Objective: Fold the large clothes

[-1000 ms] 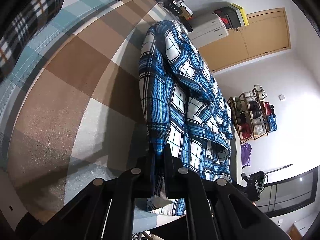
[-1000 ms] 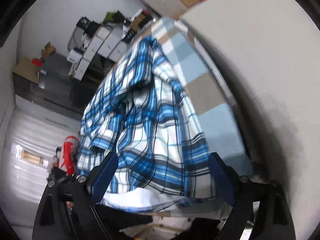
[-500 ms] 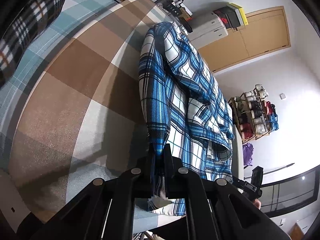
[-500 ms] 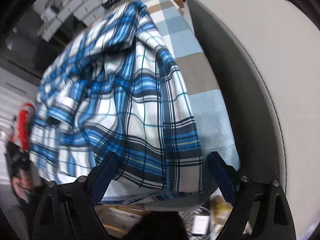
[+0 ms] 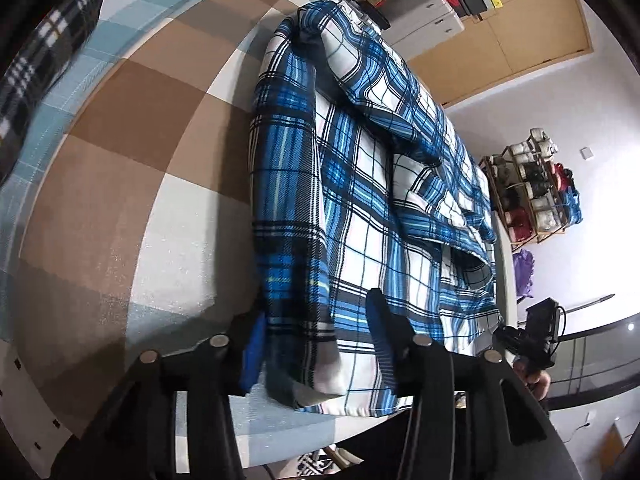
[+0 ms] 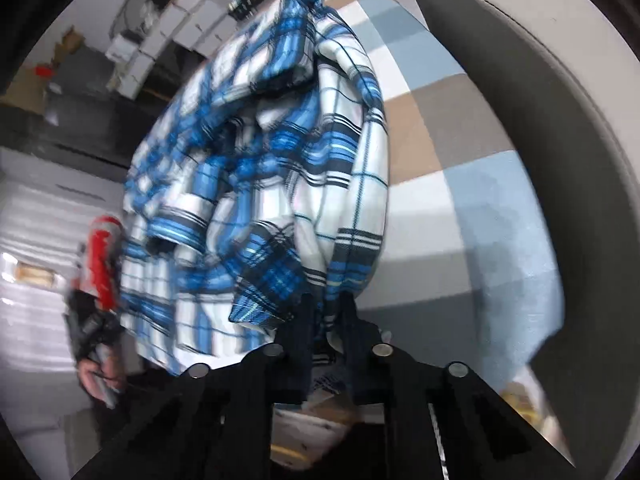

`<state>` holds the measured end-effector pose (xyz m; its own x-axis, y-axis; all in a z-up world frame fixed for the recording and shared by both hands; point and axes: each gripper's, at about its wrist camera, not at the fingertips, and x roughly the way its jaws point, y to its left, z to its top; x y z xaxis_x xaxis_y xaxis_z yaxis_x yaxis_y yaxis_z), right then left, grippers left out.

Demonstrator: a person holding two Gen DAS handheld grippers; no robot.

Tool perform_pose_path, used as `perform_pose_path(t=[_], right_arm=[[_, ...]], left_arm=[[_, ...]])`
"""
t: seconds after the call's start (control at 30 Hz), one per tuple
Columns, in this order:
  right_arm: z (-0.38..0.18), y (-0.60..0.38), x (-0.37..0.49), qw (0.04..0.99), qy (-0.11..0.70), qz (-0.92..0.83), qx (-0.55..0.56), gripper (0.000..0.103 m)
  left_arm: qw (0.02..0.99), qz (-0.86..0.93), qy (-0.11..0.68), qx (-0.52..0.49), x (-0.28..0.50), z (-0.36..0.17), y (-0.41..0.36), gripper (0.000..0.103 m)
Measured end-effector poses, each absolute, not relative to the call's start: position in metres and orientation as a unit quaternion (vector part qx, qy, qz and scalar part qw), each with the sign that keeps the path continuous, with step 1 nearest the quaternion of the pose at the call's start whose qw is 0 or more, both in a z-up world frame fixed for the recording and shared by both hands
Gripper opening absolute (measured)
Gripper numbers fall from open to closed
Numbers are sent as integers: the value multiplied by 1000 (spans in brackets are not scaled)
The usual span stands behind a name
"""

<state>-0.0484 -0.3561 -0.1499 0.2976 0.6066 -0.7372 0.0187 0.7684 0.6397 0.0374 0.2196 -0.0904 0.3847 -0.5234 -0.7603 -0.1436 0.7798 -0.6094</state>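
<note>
— While the left wrist view stays sharp, what does it show?
— The left gripper (image 5: pixel 316 344), jaws just opening, part-wide astride the hem of the blue plaid shirt (image 5: pixel 360 184), pads clear of it. The shirt lies along the checked bedspread (image 5: pixel 120 168), centre frame; a shoe rack (image 5: pixel 532 196) stands at right.
— And the right wrist view?
— Blurred. The right gripper (image 6: pixel 326 312), just closing, pinches the shirt's (image 6: pixel 280 160) near edge at lower centre; a grey headboard (image 6: pixel 560 120) curves along the right.
</note>
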Motion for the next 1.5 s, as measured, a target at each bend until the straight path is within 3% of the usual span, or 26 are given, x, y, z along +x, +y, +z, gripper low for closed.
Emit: perform_pose_path(t=[0.17, 0.23, 0.27, 0.6, 1.37, 1.4, 1.43, 1.47, 1.5], right_arm=[[-138, -374, -54, 768, 501, 213, 339, 6], [-135, -382, -57, 772, 481, 215, 356, 6], [-134, -385, -57, 770, 469, 218, 373, 6], [-143, -411, -85, 770, 405, 218, 442, 4], [-129, -380, -54, 818, 537, 101, 180, 8], [-129, -378, -52, 817, 540, 96, 177, 11], [-129, -377, -51, 818, 542, 88, 172, 30], [-128, -375, -50, 821, 540, 80, 166, 73], [-125, -376, -51, 827, 533, 76, 163, 90]], left_arm=[[763, -127, 541, -330, 41, -91, 221, 42], [763, -125, 548, -319, 42, -92, 220, 6], [760, -117, 556, -314, 43, -94, 221, 0], [754, -106, 556, -333, 32, -83, 244, 0], [776, -134, 553, -271, 35, -67, 227, 0], [776, -136, 552, -273, 34, -67, 228, 0], [777, -138, 550, -274, 34, -67, 229, 0], [776, -140, 549, -275, 33, -67, 229, 0], [776, -142, 549, -276, 32, -67, 230, 0]])
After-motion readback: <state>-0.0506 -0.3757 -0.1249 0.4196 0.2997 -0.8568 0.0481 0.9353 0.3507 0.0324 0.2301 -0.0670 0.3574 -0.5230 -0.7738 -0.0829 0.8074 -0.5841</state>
